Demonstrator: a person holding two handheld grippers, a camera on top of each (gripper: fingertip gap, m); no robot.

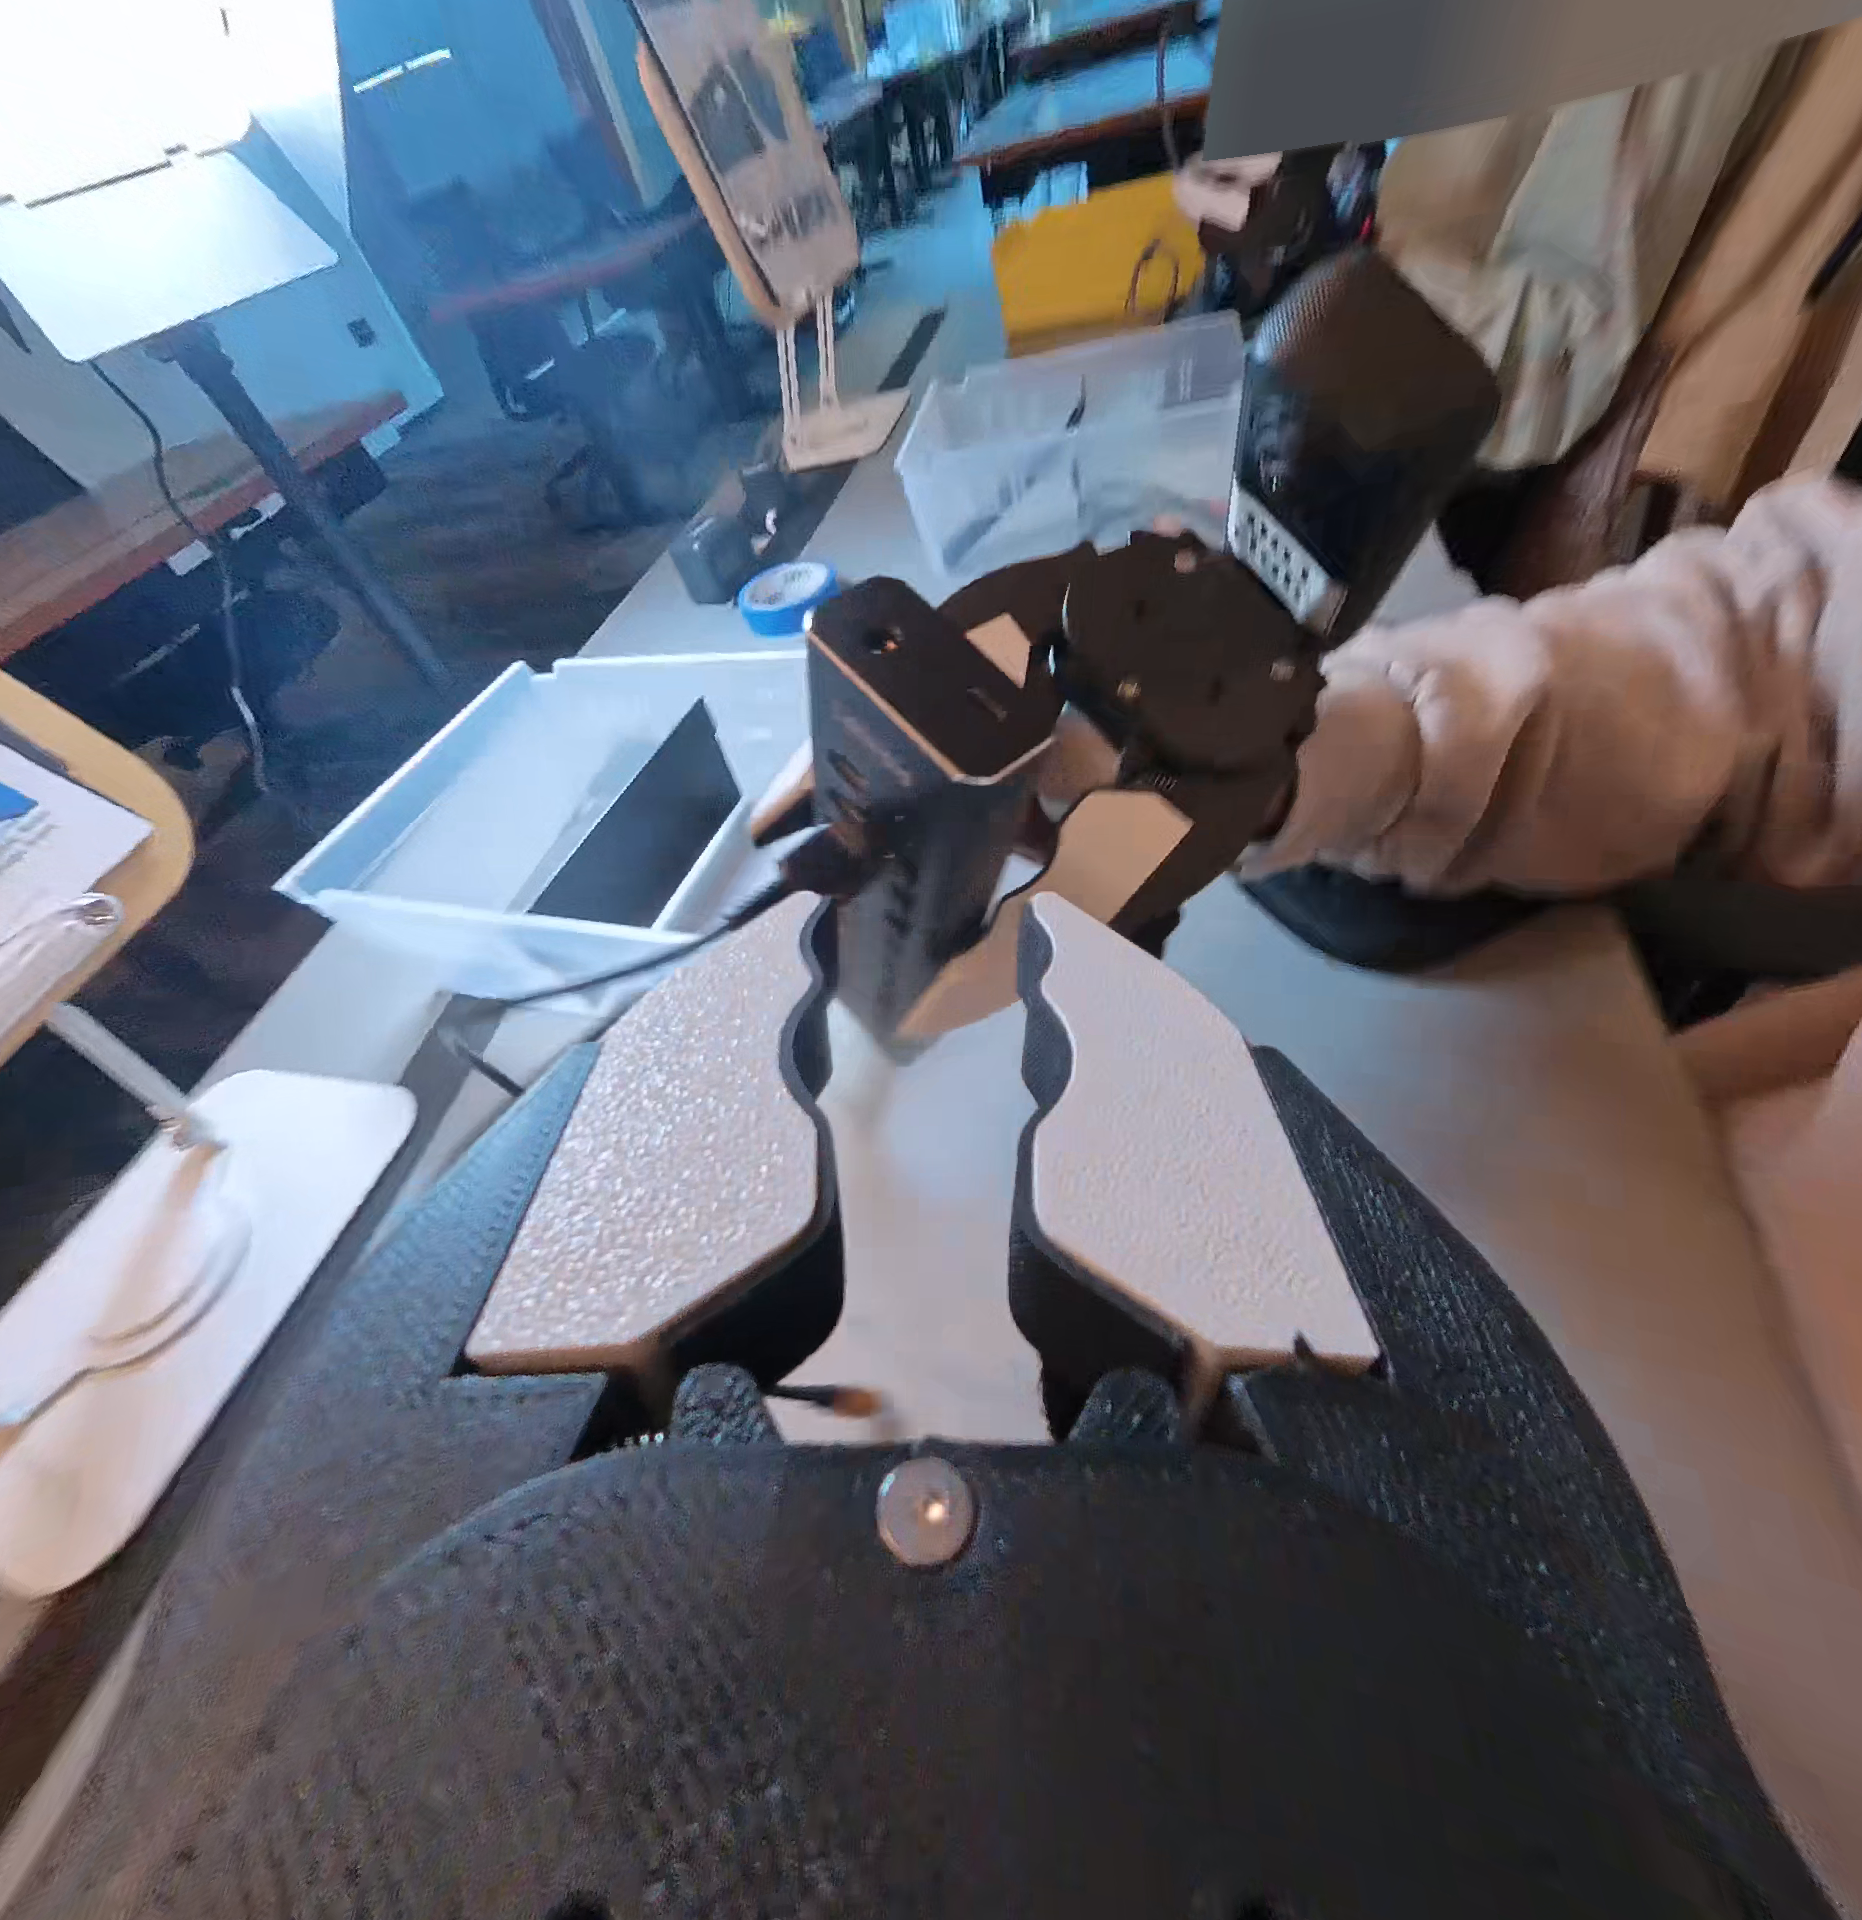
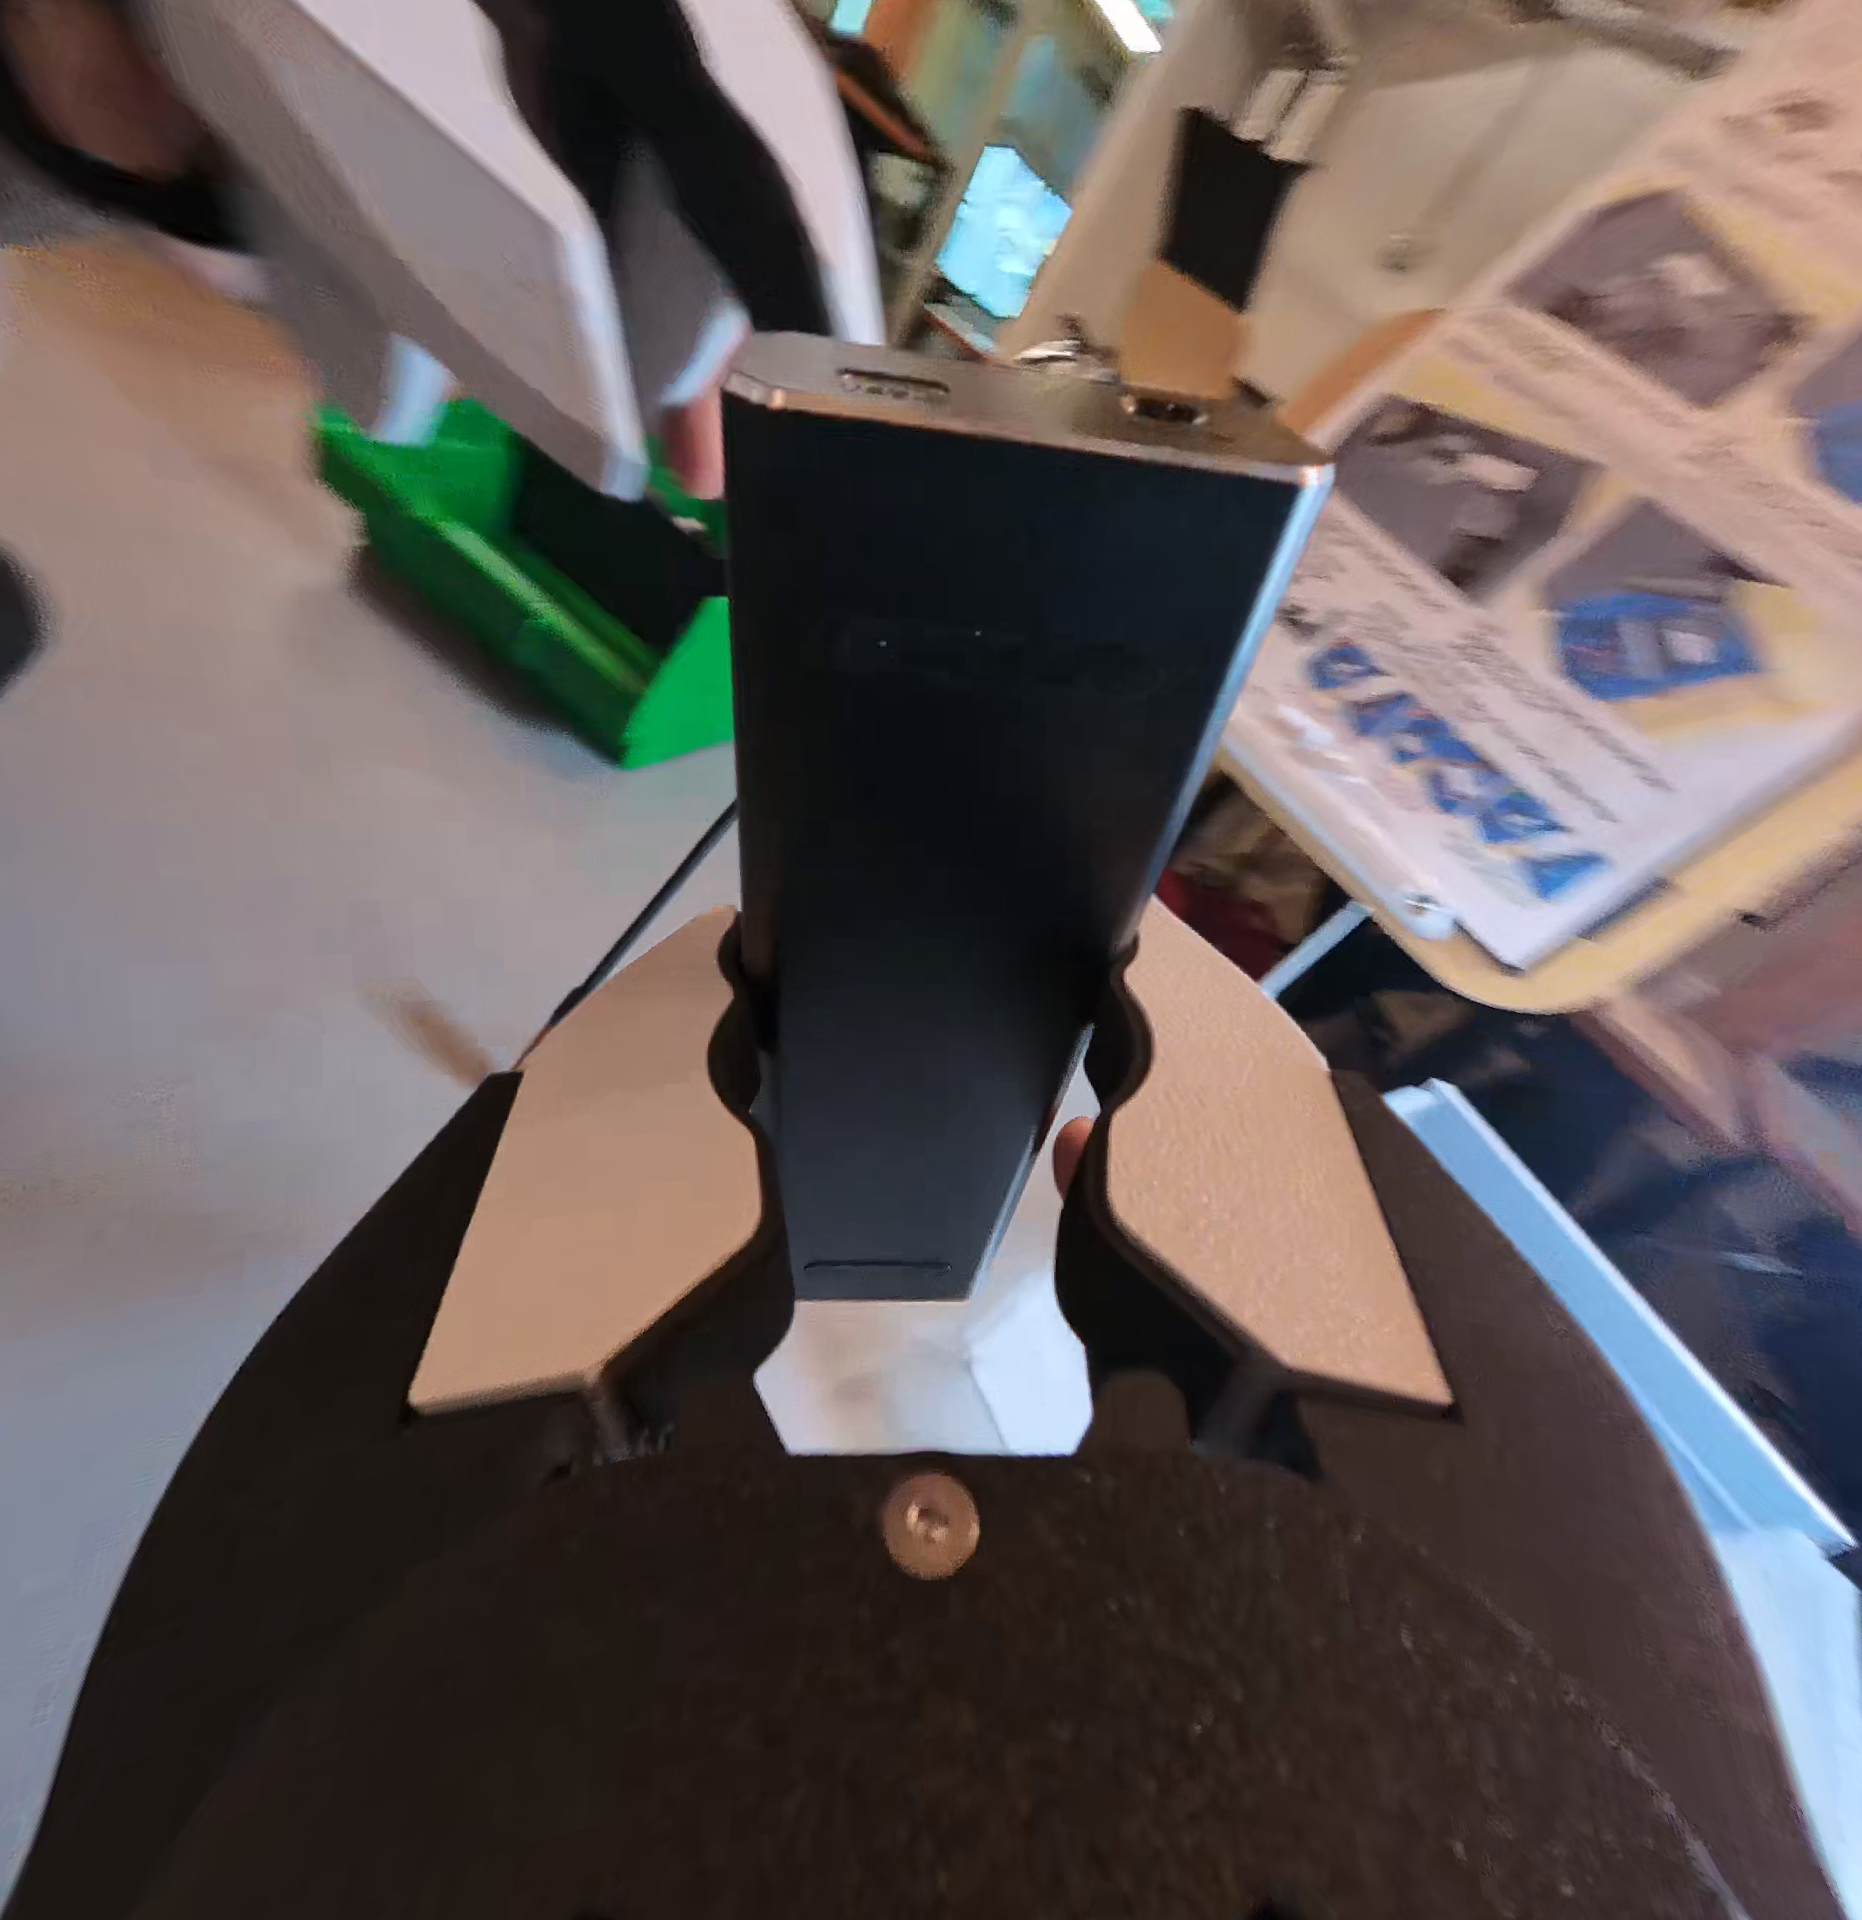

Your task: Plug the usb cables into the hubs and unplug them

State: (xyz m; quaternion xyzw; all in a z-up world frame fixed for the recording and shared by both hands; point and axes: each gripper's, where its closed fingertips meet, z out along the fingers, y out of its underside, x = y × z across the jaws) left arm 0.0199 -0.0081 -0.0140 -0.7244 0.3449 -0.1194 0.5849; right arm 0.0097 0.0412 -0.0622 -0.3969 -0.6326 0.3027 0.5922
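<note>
**Hub held aloft, cable seated in its side**

Grip first: the right gripper (image 2: 932,1023) clamps the dark rectangular metal USB hub (image 2: 994,727) across its narrow edges, near the lower end, holding it clear of the white tabletop (image 1: 1529,1195). The left gripper (image 1: 922,966) stands open and empty just before it. A thin black USB cable (image 1: 636,961) sits plugged into the hub's side. The hub looks rigid, smooth and likely slippery; the cable is limp, so its stiff black plug (image 1: 813,857) is probably the best place to pinch.
</note>
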